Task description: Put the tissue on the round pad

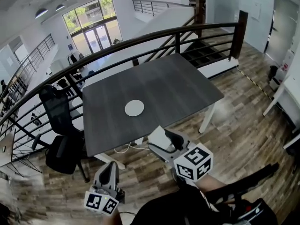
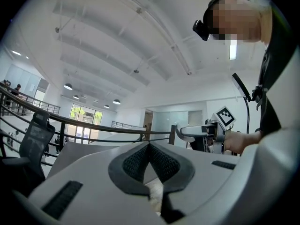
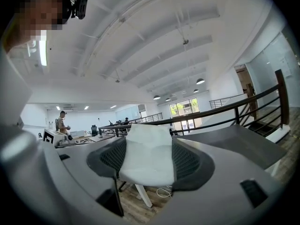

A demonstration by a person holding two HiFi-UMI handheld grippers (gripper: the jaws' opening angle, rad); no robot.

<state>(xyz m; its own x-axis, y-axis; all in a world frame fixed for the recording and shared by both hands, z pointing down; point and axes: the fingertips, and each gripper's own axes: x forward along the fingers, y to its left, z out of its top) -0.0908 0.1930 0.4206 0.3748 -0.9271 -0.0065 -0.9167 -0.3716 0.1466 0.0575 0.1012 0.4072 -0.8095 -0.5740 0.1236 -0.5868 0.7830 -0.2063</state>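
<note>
Posture first: the person stands just short of the tabletop (image 1: 178,86), both arms held out low in front of the body, each tool roughly level. The right tongs (image 1: 165,142) reach furthest, angled toward the tabletop's near edge, with their marker cube (image 1: 193,162) behind them and the forearm (image 1: 213,184) trailing back to the body. Between their dark pads sits the tissue (image 3: 147,156), a folded white wad pinched on both sides, its top edge standing up past the tips (the jaws stand well apart, with the wad filling the space). Seen from above, the tissue hangs at the near edge of the tabletop, well apart from the round pad (image 1: 134,108), which lies white near the middle of the dark surface. The left tongs (image 1: 109,168) are held nearer the person, over the wood floor (image 1: 243,125), pointing toward the tabletop's near edge. Their pads meet at the tips with nothing between them, only a sliver of floor showing through the gap behind. Beside the tabletop's left end stands a black office chair (image 1: 58,121), and a dark railing (image 1: 140,41) curves round the far side.
</note>
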